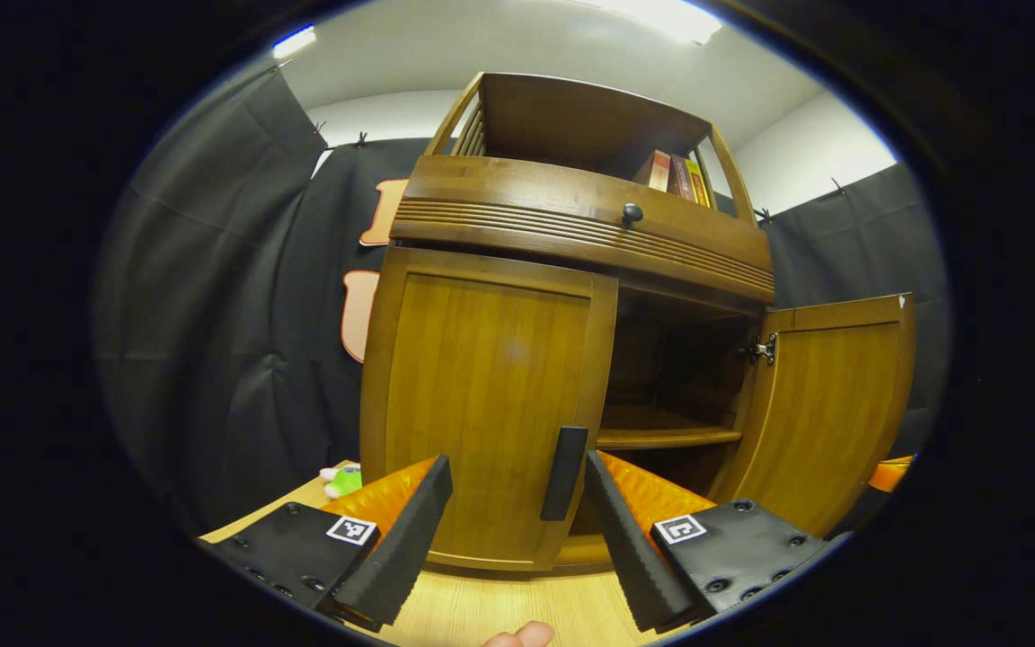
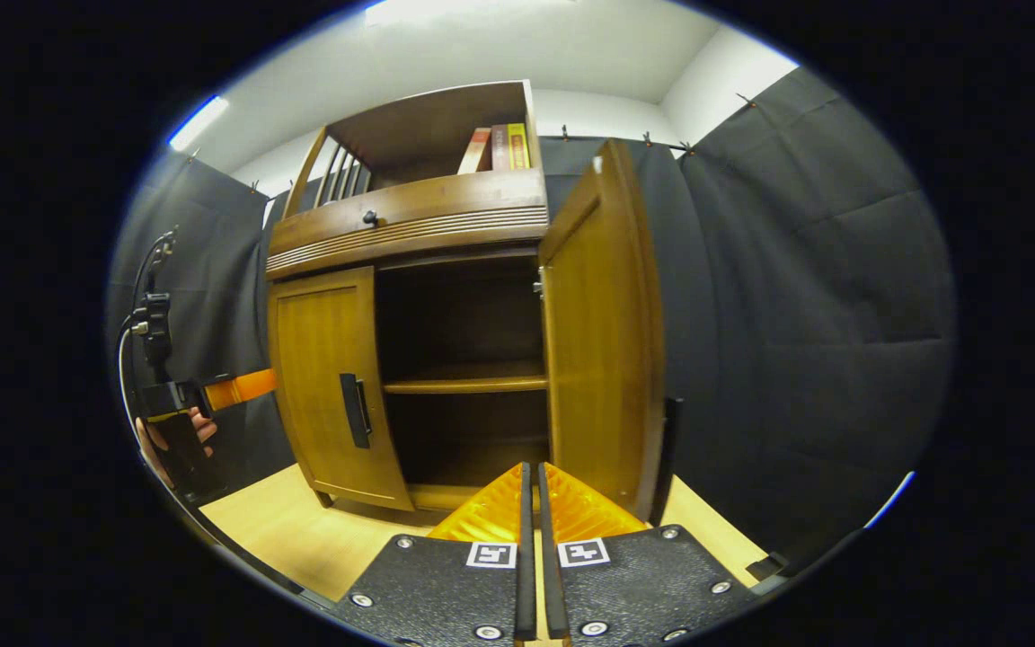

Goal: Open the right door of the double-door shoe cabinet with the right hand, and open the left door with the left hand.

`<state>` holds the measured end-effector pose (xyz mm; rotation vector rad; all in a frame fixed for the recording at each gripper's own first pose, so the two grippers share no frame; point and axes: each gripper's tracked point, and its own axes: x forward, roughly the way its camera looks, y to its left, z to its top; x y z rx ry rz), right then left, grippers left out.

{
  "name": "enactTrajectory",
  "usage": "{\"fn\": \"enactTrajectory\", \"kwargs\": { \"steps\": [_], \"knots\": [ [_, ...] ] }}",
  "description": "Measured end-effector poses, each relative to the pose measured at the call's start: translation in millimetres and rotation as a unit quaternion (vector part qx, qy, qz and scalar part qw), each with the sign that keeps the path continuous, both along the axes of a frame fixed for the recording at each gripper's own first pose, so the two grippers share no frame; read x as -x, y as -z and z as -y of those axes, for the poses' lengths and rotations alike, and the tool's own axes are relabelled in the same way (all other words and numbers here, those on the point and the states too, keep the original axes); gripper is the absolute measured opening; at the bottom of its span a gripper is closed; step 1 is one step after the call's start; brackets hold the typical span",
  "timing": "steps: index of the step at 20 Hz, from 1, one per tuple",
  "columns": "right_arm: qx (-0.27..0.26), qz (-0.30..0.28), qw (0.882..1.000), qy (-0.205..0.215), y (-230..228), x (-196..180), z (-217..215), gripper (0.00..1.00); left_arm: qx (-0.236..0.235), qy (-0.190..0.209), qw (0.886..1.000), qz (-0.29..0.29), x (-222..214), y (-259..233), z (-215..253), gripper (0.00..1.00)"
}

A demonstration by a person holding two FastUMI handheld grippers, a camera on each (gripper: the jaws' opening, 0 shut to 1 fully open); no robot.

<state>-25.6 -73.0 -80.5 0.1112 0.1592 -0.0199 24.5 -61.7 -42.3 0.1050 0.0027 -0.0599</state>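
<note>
A: Where does the cabinet (image 1: 571, 296) stand?

B: On a pale wooden floor (image 1: 499, 611), against the black cloth wall (image 1: 239, 314). In the left gripper view it rises straight ahead. A drawer (image 1: 589, 225) with a small dark knob (image 1: 632, 213) runs across above the doors, and an open shelf on top holds a few books (image 1: 675, 175).

A: And the doors?

B: The right door (image 2: 603, 332) is swung wide open; in the right gripper view it stands edge-on just ahead, with its dark handle (image 2: 668, 458) showing on the outer face. The left door (image 1: 486, 404) is shut, with its dark handle (image 1: 564, 474) along the inner edge. Behind the open door the inside is dark, with one shelf (image 2: 468, 382) across it.

A: The left gripper (image 1: 517, 512)?

B: Its jaws are spread wide and hold nothing. It is close in front of the left door, and that door's handle shows between its fingers, nearer the right one, untouched as far as I can tell. A fingertip (image 1: 522, 636) peeks in at the bottom edge.

A: The right gripper (image 2: 533, 539)?

B: Its fingers are drawn together with a thin slit between them and nothing in it. It points at the cabinet's base, beside the open door's lower edge.

A: Anything else?

B: A small green and white toy (image 1: 342, 479) lies on the floor left of the cabinet. In the right gripper view, a hand (image 2: 178, 431) holds the left gripper far at the left.
</note>
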Motion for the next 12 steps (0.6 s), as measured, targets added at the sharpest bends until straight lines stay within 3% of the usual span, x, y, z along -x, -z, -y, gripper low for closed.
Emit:
{"fn": "enactTrajectory", "kwargs": {
  "steps": [3,9,11,12],
  "knots": [
    [-0.007,0.006,1.000,-0.014,-2,-1,-22,0.06,-0.007,0.007,1.000,-0.005,-21,10,8,0.97],
    [0.003,0.003,1.000,-0.024,4,-2,-40,0.60,-0.014,0.026,0.999,-0.017,-48,40,20,0.97],
    [-0.009,0.002,1.000,-0.029,4,-1,-44,0.96,-0.025,0.029,0.999,-0.022,-65,52,24,0.97],
    [-0.011,0.000,0.999,-0.030,4,-2,-44,0.93,-0.026,0.031,0.999,-0.023,-73,56,28,0.94]
  ]
}}
